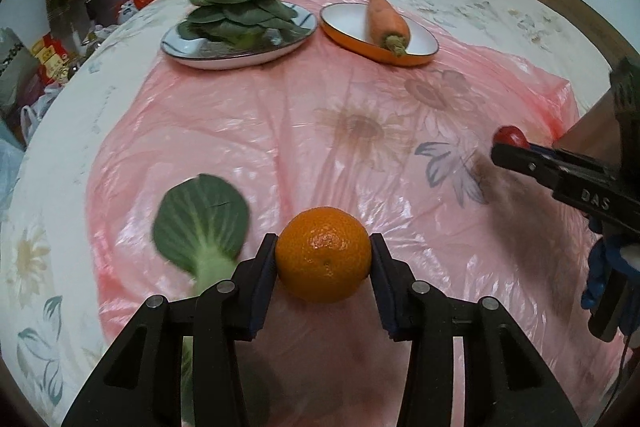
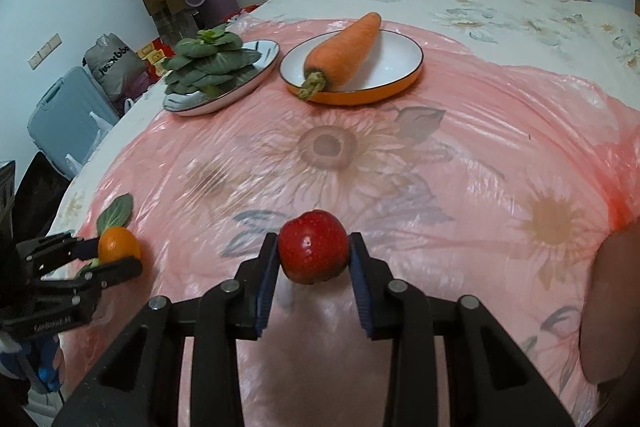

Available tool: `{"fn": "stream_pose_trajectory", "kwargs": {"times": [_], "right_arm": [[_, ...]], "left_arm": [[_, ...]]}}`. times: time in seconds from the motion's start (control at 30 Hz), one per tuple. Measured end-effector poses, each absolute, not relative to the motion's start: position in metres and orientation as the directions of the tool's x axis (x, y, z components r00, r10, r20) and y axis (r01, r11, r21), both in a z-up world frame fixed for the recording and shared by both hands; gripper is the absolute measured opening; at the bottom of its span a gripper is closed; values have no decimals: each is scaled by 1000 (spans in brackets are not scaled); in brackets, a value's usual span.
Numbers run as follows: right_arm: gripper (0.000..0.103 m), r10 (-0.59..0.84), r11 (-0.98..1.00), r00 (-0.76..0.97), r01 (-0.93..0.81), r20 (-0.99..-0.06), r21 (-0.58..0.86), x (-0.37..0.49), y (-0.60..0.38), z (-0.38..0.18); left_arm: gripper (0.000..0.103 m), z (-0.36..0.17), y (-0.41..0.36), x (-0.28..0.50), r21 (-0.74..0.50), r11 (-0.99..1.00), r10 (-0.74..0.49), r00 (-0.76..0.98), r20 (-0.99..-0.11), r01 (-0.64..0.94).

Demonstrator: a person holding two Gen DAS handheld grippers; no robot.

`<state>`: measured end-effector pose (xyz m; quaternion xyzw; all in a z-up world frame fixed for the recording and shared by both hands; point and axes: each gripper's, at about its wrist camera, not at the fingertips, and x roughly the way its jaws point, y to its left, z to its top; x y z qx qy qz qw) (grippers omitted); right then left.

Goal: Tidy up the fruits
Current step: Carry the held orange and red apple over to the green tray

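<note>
My left gripper (image 1: 323, 255) is shut on an orange (image 1: 323, 254), held just above the pink plastic sheet (image 1: 280, 131); it also shows in the right wrist view (image 2: 116, 247) at the far left. My right gripper (image 2: 313, 254) is shut on a red apple (image 2: 313, 251); in the left wrist view the apple (image 1: 510, 135) shows at the right, at the tips of the black fingers (image 1: 520, 159). An orange-rimmed plate (image 2: 400, 67) holds a carrot (image 2: 344, 55). A white plate (image 2: 262, 61) carries stacked green leaves (image 2: 208, 65).
A loose green leaf (image 1: 202, 223) lies on the sheet just left of my left gripper. The sheet covers a flowered cloth (image 2: 500, 7) on a round table. Bags, a blue case (image 2: 68, 111) and hanging clothes stand beyond the table's left edge.
</note>
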<state>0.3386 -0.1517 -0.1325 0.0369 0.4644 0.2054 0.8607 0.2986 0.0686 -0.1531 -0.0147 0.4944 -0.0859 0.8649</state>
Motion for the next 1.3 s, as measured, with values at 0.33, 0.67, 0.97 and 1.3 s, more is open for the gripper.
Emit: {"fn": "stream_pose_trajectory", "kwargs": {"times": [0.33,0.67,0.97,1.3], "right_arm": [[48,405,905,484,-330,-775,267,291,-163,-122],[48,388,916,528,-311,-755,253,241,-192,-105],[48,367,927,581,-293,-726,234,188,-223,-101],[48,288,958,646,-202,-707,205,113,-282,-76]], "left_arm": [[39,-133,80,271,-118,988,-154,530,-834,101],[39,-104,52,249,-130,981,-192,578,-793,147],[39,-97,0,205,-95,971,-213,605,-767,221],[39,-73,-64,146,-64,954,-239,612,-754,293]]}}
